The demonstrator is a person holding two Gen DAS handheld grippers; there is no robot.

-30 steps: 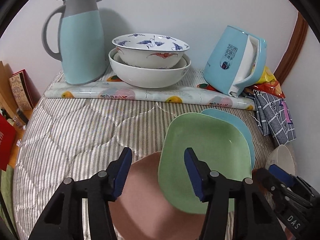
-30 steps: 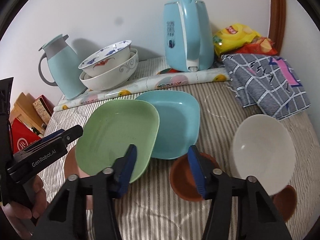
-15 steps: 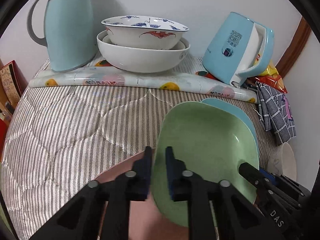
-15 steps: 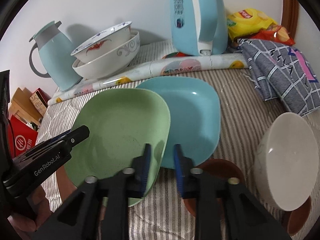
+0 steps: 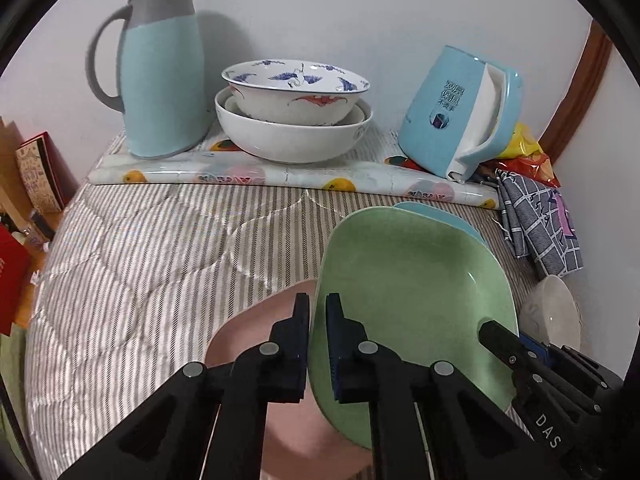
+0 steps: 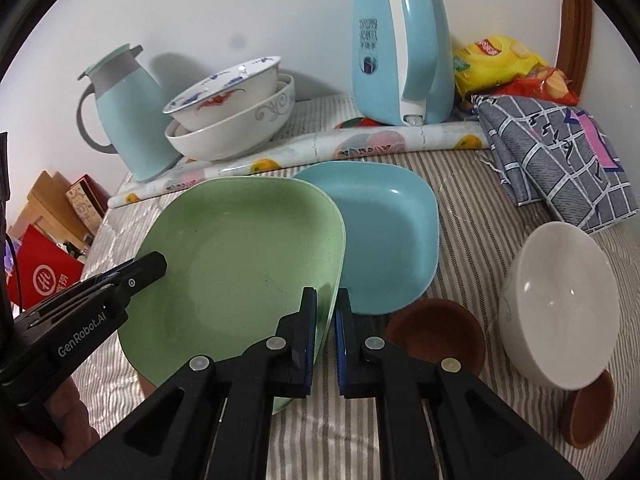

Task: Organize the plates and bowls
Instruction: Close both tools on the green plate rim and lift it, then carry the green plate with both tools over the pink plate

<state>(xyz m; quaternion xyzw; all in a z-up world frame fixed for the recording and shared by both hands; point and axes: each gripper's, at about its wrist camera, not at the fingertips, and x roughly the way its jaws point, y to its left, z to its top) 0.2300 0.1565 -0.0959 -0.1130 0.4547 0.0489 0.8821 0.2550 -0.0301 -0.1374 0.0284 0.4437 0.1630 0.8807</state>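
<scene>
Lying tilted over the striped quilt (image 5: 152, 264), the green plate (image 5: 412, 280) is clamped at two opposite rim edges: the left gripper (image 5: 317, 344) is closed on its left edge and the right gripper (image 6: 325, 340) is closed on its right edge. Beneath the green plate's left side a pink plate (image 5: 256, 336) is partly covered; behind its right side a blue plate (image 6: 388, 240) is overlapped. To the right of the green plate a brown dish (image 6: 436, 332) and a white bowl (image 6: 560, 312) are seen. Beyond it, two stacked bowls (image 5: 294, 112) are set between a jug (image 5: 160, 68) and a kettle (image 5: 456, 116).
</scene>
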